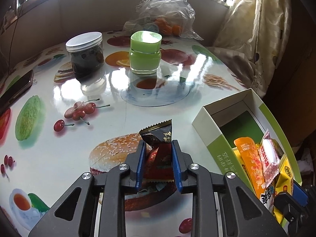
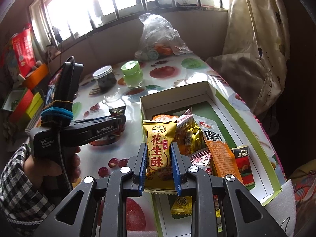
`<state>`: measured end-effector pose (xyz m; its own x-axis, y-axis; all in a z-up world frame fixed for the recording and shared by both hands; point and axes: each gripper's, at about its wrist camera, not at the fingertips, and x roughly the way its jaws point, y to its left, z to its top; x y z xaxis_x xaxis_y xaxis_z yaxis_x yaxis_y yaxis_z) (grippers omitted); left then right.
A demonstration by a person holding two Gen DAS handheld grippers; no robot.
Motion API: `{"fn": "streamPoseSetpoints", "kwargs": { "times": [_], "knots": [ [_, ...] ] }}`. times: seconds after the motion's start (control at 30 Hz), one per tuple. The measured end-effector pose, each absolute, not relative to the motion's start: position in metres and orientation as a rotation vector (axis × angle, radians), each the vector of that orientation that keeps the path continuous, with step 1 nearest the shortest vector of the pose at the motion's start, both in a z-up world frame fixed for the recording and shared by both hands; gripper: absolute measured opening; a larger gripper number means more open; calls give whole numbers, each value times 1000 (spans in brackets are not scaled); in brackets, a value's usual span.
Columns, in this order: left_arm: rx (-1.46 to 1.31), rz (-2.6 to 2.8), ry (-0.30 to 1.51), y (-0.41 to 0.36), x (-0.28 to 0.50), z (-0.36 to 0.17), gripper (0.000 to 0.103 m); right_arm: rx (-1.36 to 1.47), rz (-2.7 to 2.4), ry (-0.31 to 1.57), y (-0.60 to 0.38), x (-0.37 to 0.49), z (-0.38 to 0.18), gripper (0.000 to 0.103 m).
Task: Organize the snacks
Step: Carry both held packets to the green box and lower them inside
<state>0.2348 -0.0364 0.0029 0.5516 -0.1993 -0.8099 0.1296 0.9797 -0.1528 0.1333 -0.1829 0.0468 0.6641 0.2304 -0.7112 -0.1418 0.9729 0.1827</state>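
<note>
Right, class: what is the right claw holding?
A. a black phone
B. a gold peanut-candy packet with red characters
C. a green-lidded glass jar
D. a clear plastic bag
B: in the right wrist view the right claw is clamped on the gold peanut-candy packet with red characters, over the open green-and-white cardboard box.

Two jars on the table: one dark-filled jar (image 1: 85,53), one green jar (image 1: 145,51). One open cardboard box (image 2: 175,95). One phone (image 1: 14,90). One clear plastic bag (image 1: 165,9).
</note>
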Motion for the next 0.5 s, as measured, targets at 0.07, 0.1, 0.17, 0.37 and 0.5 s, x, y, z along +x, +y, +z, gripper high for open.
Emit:
{"fn": "streamPoseSetpoints", "kwargs": {
  "times": [0.07,0.1,0.17,0.37,0.5],
  "knots": [
    [-80,-193,968,-36,234,3,24,115,211,817,-183,133,47,22],
    [-82,-193,968,-36,234,3,24,115,211,817,-183,133,47,22],
    [-88,-190,967,-34,234,3,24,114,212,817,-183,133,47,22],
    [-103,-191,954,-29,227,9,24,110,216,812,-179,129,49,22],
    [-106,-195,932,-26,218,19,24,108,219,808,-177,125,52,22]
  ]
}}
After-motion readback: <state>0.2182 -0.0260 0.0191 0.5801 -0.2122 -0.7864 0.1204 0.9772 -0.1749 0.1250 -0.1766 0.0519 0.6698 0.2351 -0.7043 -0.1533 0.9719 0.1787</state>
